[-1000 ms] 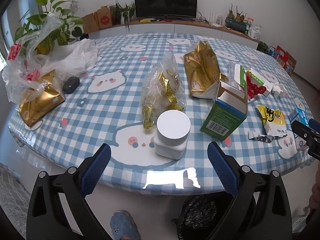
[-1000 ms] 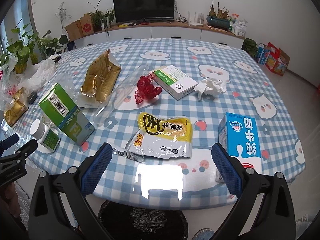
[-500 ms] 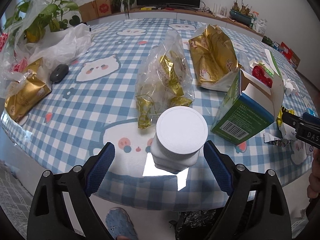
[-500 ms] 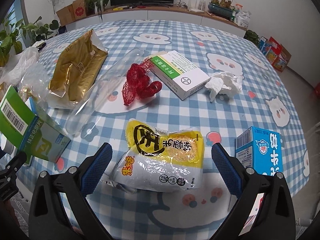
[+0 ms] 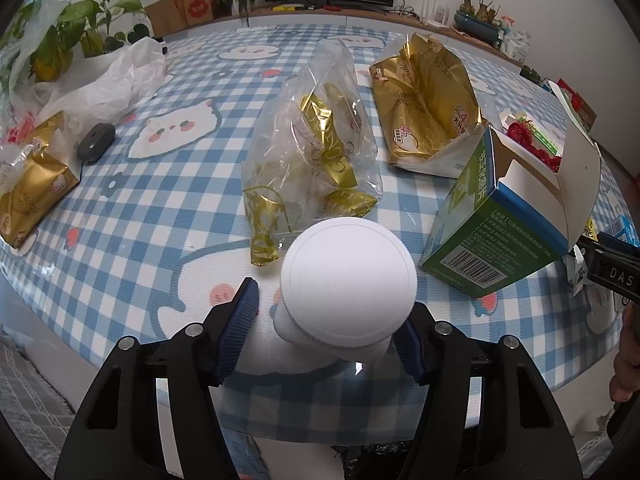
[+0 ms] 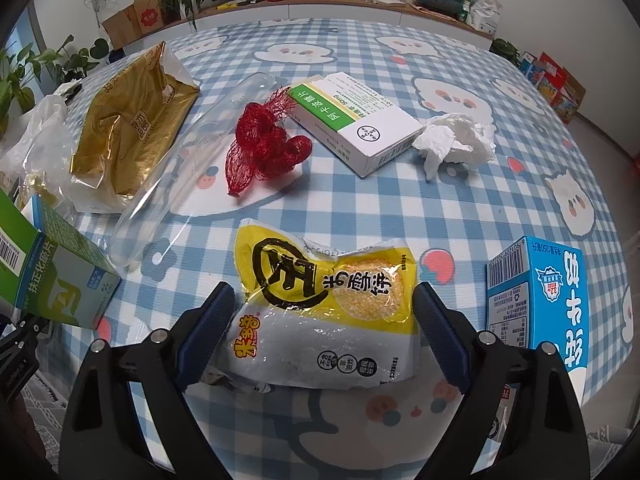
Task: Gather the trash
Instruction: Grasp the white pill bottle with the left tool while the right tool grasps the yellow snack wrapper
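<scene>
A white round bottle (image 5: pixel 347 284) stands at the table's near edge. My left gripper (image 5: pixel 326 332) is open, its blue pads on either side of the bottle; the right pad is close to it, the left pad stands a little apart. A yellow and white snack wrapper (image 6: pixel 326 308) lies flat near the table's front edge. My right gripper (image 6: pixel 320 336) is open around the wrapper's near part, pads apart from it. Behind the bottle lie a clear bag of gold wrappers (image 5: pixel 316 152), a gold foil bag (image 5: pixel 428 100) and an open green box (image 5: pixel 508 224).
In the right wrist view there are a red net (image 6: pixel 268 148), a green and white medicine box (image 6: pixel 356 120), a crumpled tissue (image 6: pixel 456 140), a clear plastic tube (image 6: pixel 176 176) and a blue milk carton (image 6: pixel 540 300). White plastic bags (image 5: pixel 108 84), a gold bag (image 5: pixel 32 184) and a grey object (image 5: pixel 96 142) lie left. A black bin bag (image 5: pixel 372 460) sits below the table edge.
Both grippers have moved forward and down. The left jaws have narrowed and now flank the white bottle. The right jaws now flank the yellow wrapper.
</scene>
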Demonstrator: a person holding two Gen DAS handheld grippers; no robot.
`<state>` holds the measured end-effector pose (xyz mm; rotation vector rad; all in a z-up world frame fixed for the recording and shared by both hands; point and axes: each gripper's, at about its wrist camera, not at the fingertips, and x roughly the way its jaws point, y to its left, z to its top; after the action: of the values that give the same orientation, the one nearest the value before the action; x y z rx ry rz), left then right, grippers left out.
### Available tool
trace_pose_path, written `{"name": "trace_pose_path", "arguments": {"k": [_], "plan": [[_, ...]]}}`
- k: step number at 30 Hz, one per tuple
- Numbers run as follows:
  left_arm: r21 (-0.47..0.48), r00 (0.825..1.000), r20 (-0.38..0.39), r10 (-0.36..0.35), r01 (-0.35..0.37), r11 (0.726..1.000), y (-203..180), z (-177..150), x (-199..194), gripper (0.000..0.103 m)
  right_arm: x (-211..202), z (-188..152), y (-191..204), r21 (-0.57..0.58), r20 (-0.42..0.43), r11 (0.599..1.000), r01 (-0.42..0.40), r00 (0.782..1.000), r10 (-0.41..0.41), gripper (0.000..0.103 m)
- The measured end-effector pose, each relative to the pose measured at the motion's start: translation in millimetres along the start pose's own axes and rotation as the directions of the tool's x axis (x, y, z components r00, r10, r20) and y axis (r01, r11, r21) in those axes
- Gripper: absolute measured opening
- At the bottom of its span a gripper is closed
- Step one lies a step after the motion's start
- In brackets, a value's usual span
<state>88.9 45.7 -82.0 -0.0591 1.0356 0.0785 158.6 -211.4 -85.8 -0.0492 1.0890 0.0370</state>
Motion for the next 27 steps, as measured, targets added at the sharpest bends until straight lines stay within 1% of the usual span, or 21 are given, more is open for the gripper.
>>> {"name": "trace_pose_path", "arguments": {"k": [4,6,7,13,14,15,20,22,24,27], "plan": [[0.006,1.000,0.001,0.008,-0.008,1.000,-3.2,-0.4,-0.8,0.053,0.3,-1.2,-0.4,0.002,-0.003,1.000,0.002,1.000,-0.002,0.081],[0.005,1.000,0.003,0.011,-0.011,1.000,-3.6,-0.4,-1.6,0.044,0.7,-1.8,-1.6,0.007,-0.007,1.000,-0.010,1.000,0.010,0.080],[0.001,1.000,0.003,0.010,-0.010,1.000,-2.8,-0.1,-1.5,0.042,0.9,-2.1,-2.2,0.011,-0.008,1.000,-0.015,1.000,0.015,0.079],[-0.007,1.000,0.001,0.008,-0.008,1.000,-0.7,0.3,-1.8,0.041,0.4,-2.6,-2.1,0.016,-0.009,1.000,-0.018,1.000,0.018,0.075],[-0.006,1.000,0.000,0.010,-0.010,1.000,-0.2,0.5,-1.8,0.041,0.1,-2.5,-2.2,0.016,-0.008,1.000,-0.018,1.000,0.018,0.073],[-0.007,1.000,0.000,0.011,-0.011,1.000,-0.1,0.4,-2.0,0.041,-0.4,-2.3,-2.3,0.017,-0.006,1.000,-0.019,1.000,0.019,0.068],[-0.020,1.000,-0.005,0.005,-0.006,1.000,1.0,0.2,-2.8,0.041,-3.5,-2.1,-2.7,0.013,0.004,1.000,-0.018,1.000,0.018,0.058],[-0.025,1.000,-0.007,0.001,-0.001,1.000,1.0,0.0,-3.2,0.041,-4.9,-1.9,-4.0,0.020,0.012,1.000,-0.018,1.000,0.018,0.052],[-0.027,1.000,-0.006,0.002,-0.002,1.000,1.2,0.0,-3.7,0.041,-6.8,-1.1,-5.2,0.019,0.019,1.000,-0.022,1.000,0.022,0.042],[-0.026,1.000,0.001,0.003,-0.003,1.000,0.2,-0.6,-5.3,0.041,-8.3,-0.2,-5.9,0.017,0.030,1.000,-0.021,0.999,0.020,0.035]]}}
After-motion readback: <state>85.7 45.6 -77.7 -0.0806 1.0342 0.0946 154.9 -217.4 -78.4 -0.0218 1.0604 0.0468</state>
